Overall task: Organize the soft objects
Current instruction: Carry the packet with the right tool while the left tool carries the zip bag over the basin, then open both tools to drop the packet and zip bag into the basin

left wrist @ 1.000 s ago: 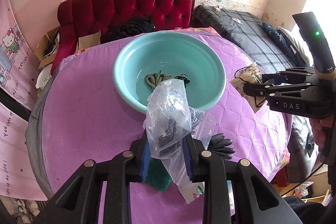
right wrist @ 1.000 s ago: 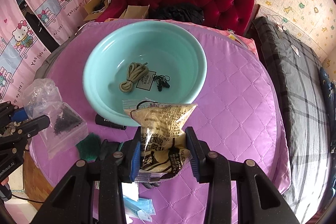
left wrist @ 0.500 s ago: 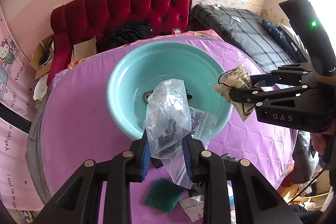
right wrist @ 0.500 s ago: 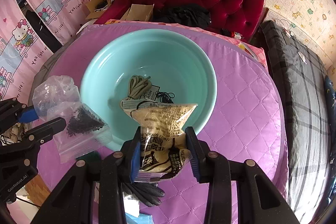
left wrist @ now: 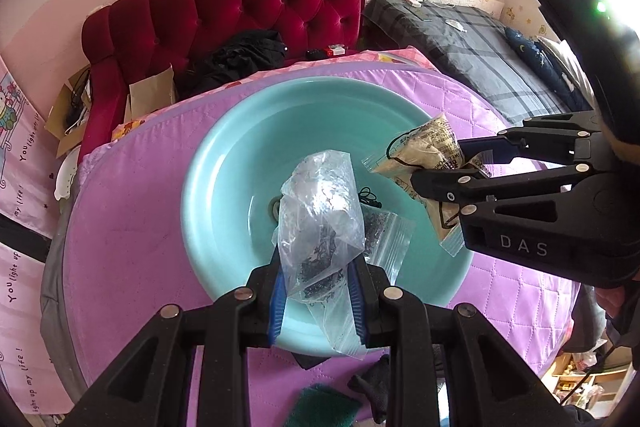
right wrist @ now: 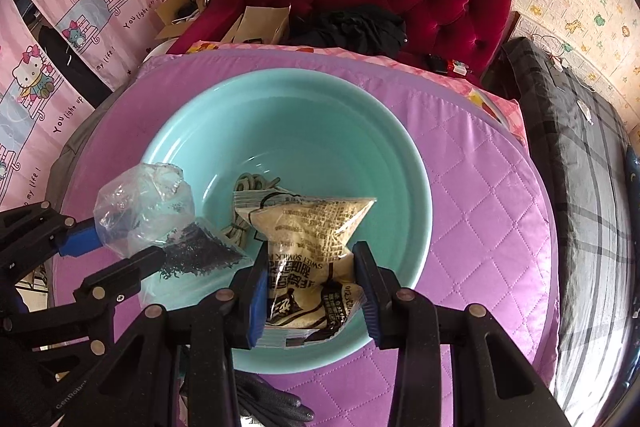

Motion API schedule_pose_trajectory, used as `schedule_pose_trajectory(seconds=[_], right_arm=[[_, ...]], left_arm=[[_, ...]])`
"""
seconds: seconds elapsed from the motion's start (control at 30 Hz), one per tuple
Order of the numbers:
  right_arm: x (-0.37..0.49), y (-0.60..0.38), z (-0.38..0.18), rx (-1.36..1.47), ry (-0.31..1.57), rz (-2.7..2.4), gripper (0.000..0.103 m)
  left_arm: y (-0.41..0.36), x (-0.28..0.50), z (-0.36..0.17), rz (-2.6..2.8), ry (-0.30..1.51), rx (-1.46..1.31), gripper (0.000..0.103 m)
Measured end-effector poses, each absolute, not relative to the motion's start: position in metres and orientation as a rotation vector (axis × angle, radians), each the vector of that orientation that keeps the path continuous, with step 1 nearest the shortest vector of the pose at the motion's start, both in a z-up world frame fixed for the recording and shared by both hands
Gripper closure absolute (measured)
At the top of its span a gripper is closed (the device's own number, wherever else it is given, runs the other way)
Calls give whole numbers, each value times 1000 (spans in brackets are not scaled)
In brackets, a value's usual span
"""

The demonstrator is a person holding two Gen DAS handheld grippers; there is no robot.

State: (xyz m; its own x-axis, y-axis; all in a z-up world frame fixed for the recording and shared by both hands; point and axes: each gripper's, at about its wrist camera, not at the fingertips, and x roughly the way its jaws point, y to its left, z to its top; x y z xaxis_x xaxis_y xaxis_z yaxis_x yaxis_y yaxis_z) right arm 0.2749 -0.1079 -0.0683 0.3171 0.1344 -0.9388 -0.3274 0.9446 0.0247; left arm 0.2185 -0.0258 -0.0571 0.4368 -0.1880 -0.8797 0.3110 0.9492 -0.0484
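My left gripper [left wrist: 318, 287] is shut on a clear plastic bag of dark bits [left wrist: 320, 219] and holds it over the teal basin [left wrist: 224, 155]. My right gripper [right wrist: 312, 291] is shut on a beige printed snack packet [right wrist: 308, 247], also over the basin [right wrist: 360, 131]. Each gripper shows in the other view: the right gripper [left wrist: 436, 175] with its packet [left wrist: 424, 151], the left gripper [right wrist: 116, 247] with its clear bag [right wrist: 152, 207]. A coiled green cord [right wrist: 250, 183] lies in the basin bottom.
The basin stands on a round table with a purple quilted cover [right wrist: 480, 195]. A green scrub pad [left wrist: 320, 407] and black gloves [right wrist: 276, 403] lie near the table's front edge. A red tufted sofa [left wrist: 240, 11] and a plaid bed [right wrist: 580, 155] lie beyond.
Both grippers moved forward with their bags, from the table's near side to above the basin. The two bags are now close together over it.
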Motion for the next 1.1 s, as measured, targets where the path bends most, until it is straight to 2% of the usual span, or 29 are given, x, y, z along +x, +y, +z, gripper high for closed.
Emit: schedule_pose_trajectory(seconds=[0.9,1.03,1.07,1.1], right_arm=[[338,-97,-138,-139,1249,290,60],[338,-98,-136,-137,1249,282,59],[338,-98,-134,-137,1242,278,55],[338,-99,-131,-136,1235,274,52]], left_arm=[[-34,281,-134,-273,1136,122,73],[-35,280,-132,-272,1124,131,70],[-35,280,-132,-270,1119,135,65],[-35,279,-131,-265,1115,138,54]])
